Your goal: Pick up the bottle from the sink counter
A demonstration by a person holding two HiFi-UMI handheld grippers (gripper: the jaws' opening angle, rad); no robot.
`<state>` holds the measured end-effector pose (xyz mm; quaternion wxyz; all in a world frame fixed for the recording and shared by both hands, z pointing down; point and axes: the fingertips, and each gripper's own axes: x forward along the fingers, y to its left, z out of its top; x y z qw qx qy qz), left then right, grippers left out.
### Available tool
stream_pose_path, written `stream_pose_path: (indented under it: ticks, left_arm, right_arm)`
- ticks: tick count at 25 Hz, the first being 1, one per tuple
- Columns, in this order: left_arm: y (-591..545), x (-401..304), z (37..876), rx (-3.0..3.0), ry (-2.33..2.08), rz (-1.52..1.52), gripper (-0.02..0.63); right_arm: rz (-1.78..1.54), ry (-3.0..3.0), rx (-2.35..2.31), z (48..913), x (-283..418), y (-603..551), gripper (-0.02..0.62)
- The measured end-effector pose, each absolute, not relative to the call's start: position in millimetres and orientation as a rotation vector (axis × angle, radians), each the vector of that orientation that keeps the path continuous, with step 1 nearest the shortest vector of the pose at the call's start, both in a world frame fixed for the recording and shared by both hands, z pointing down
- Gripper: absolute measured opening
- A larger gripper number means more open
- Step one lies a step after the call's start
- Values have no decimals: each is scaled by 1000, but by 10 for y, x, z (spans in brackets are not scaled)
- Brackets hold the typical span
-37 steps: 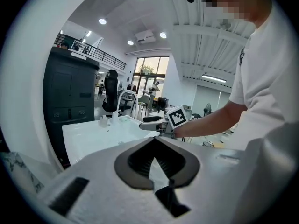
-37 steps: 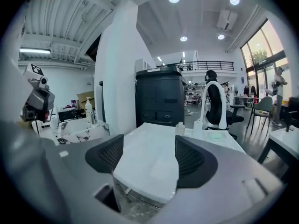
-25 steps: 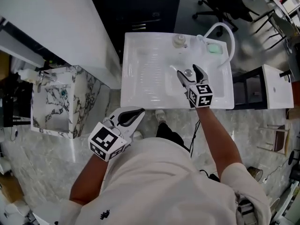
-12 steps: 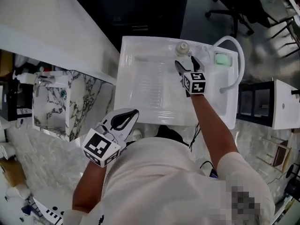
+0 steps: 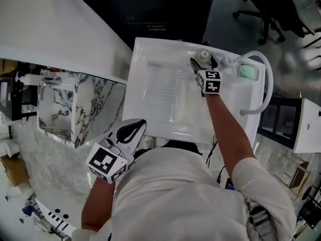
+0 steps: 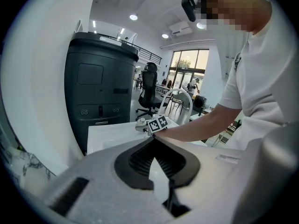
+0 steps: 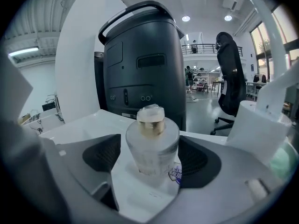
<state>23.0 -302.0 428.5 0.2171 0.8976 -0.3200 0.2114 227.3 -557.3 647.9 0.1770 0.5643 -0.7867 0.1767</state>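
Count on inspection: one bottle (image 7: pixel 152 141), clear with a gold collar; one white sink counter (image 5: pixel 150 99); one marbled basin unit (image 5: pixel 95 109) to its left; two hand-held grippers, left gripper (image 5: pixel 131 129) and right gripper (image 5: pixel 203 61); one green pad (image 5: pixel 248 71); one curved white spout (image 5: pixel 268 84); one dark cabinet (image 7: pixel 145 64); one black office chair (image 5: pixel 271 9); one person

The right arm (image 5: pixel 225 129) reaches forward, almost straight. The right gripper (image 5: pixel 203 62) points ahead and slightly down. Its jaws have just been opening and stand wide, with the bottle (image 7: pixel 152 141) between them, not pressed. The left arm (image 5: pixel 98 200) is bent beside the torso. The left gripper (image 5: pixel 142 121) is closed and empty, tilted downward.
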Motion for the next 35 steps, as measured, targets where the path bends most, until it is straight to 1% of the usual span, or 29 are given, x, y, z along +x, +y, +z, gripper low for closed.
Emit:
stream_pose_path:
  ticks: [7,12,20,35]
  left_arm:
    - [-3107,259,4335,2451,-899,591,6]
    - [-3120,235,4360,2438,-914,593,7]
    - [-3100,116,4319,2451,-929,571,6]
    - [-2884,-285,4203,2527,-875,492,6]
  right_arm:
    - [501,-2199,1620,6607,2248,-5775,392]
    - [475,-2136,1643,6652,2276,-5795,353]
    - [464,-2138,1589,6650,2224,-5749,348]
    - [394,-2214,1510,6014,1833,-5363,348]
